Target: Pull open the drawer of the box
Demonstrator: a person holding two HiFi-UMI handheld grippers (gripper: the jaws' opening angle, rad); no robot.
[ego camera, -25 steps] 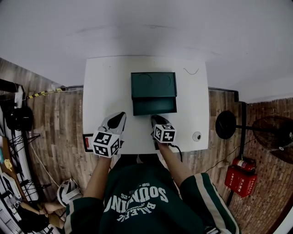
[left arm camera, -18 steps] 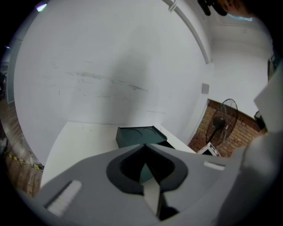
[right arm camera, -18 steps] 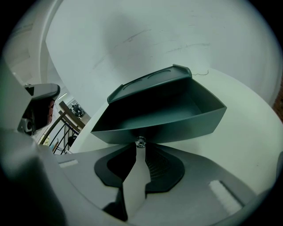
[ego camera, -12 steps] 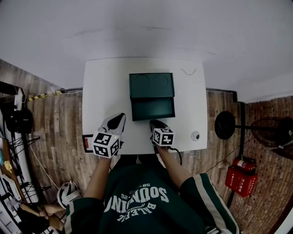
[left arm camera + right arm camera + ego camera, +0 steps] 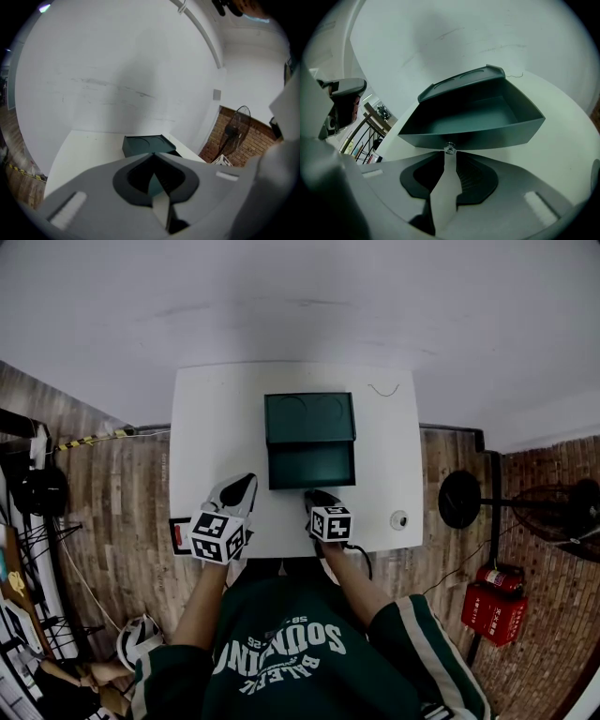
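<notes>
A dark green box (image 5: pixel 309 417) stands at the middle of the white table (image 5: pixel 206 427), its drawer (image 5: pixel 311 466) drawn out toward me. In the right gripper view the drawer (image 5: pixel 478 123) is an open tray with a small clear knob (image 5: pixel 449 149) on its front. My right gripper (image 5: pixel 449 152) is shut on that knob; in the head view the right gripper (image 5: pixel 314 494) sits against the drawer front. To the left of the drawer my left gripper (image 5: pixel 247 483) hangs over the table, shut with nothing in it. The left gripper view shows its jaws (image 5: pixel 153 155) closed and the box (image 5: pixel 143 143) beyond.
A small round white object (image 5: pixel 400 519) lies near the table's front right corner, and a thin wire (image 5: pixel 382 389) at the back right. A red-and-black item (image 5: pixel 178 532) hangs at the table's front left edge. A fan (image 5: pixel 562 512) and a red box (image 5: pixel 492 604) stand on the floor at right.
The drawer has come further out of the box toward me, and my right gripper moved back with it. The left gripper has stayed put.
</notes>
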